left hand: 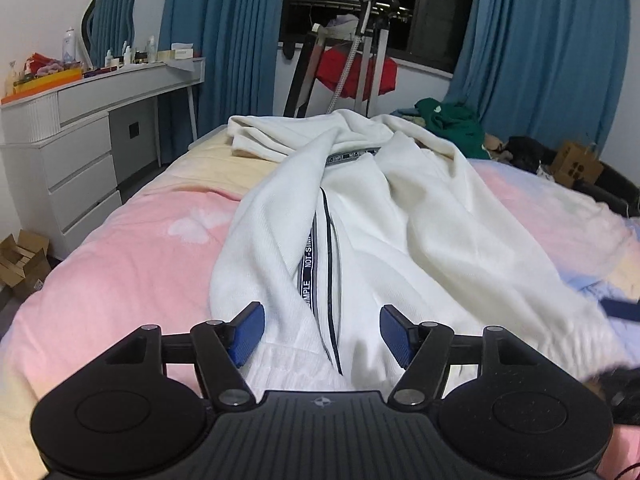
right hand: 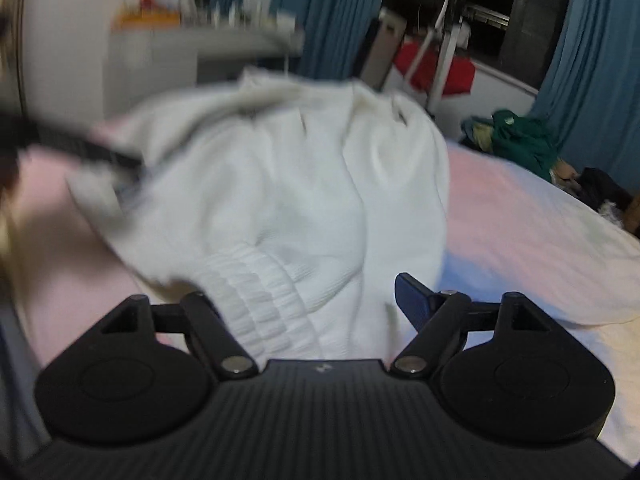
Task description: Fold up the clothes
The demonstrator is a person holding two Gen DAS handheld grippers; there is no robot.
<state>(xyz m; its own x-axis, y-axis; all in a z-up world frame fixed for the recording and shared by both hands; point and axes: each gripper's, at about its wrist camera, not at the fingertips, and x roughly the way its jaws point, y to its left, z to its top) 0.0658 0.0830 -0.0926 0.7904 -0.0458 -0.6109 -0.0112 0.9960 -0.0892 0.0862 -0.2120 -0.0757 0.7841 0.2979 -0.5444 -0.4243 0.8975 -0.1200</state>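
A white knit jacket (left hand: 400, 232) with a dark-edged zipper band lies lengthwise on the pink bed cover (left hand: 120, 272). My left gripper (left hand: 322, 334) is open, its blue pads on either side of the jacket's zipper hem, just above the fabric. In the blurred right wrist view the same jacket (right hand: 288, 200) fills the middle, with a ribbed cuff (right hand: 260, 296) lying over the left finger. My right gripper (right hand: 320, 312) is open; only its right blue pad (right hand: 412, 300) shows. The other gripper appears as a dark blur at the left.
A white dresser (left hand: 80, 152) with bottles stands left of the bed. A green garment (left hand: 452, 124) and dark items lie at the far right of the bed. A rack with red cloth (left hand: 352, 72) stands by the window. Cardboard boxes (left hand: 24, 260) sit on the floor.
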